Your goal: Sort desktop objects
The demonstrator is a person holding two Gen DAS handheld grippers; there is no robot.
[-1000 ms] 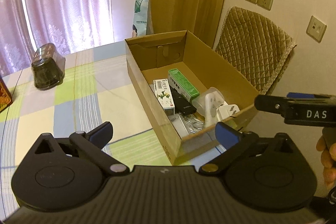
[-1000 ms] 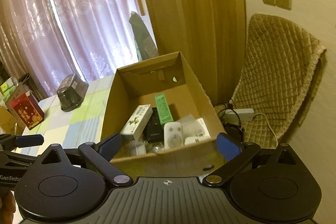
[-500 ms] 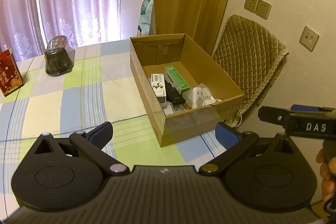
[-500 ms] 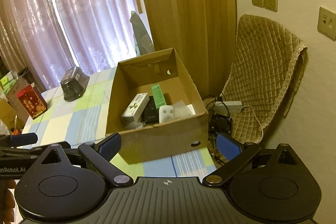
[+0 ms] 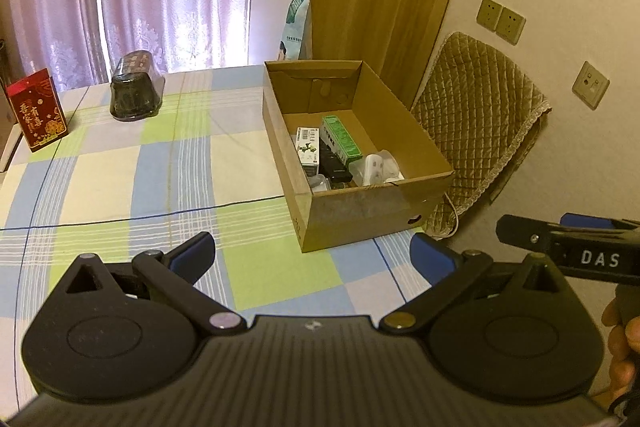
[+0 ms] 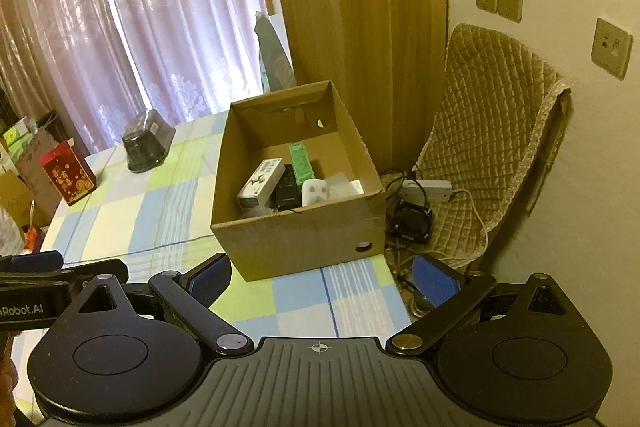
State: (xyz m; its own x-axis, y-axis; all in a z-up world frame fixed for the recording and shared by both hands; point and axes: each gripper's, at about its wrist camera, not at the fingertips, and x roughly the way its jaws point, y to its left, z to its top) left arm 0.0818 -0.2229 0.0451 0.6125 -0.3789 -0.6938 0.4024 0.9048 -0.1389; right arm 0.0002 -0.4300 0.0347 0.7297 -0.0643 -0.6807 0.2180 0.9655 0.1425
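An open cardboard box (image 5: 360, 223) (image 6: 296, 243) stands on the checked tablecloth near the table's right edge. Inside lie a white carton (image 5: 308, 149) (image 6: 260, 183), a green carton (image 5: 341, 139) (image 6: 301, 159), a black remote (image 6: 287, 191) and a white plug (image 5: 374, 167) (image 6: 315, 191). My left gripper (image 5: 312, 257) hovers open and empty above the table, short of the box. My right gripper (image 6: 322, 277) is open too, holding nothing, level with the box's near wall. Each gripper shows at the other view's edge.
A red gift box (image 5: 37, 109) (image 6: 68, 173) and a dark lidded container (image 5: 134, 91) (image 6: 146, 141) stand at the table's far left. A quilted chair (image 5: 476, 115) (image 6: 488, 131) sits right of the table, with a power strip (image 6: 426, 189) and cables on the floor.
Both grippers have drawn back and up from the box, which now looks smaller and farther. More of the tablecloth and the red gift box have come into view. Both stayed open.
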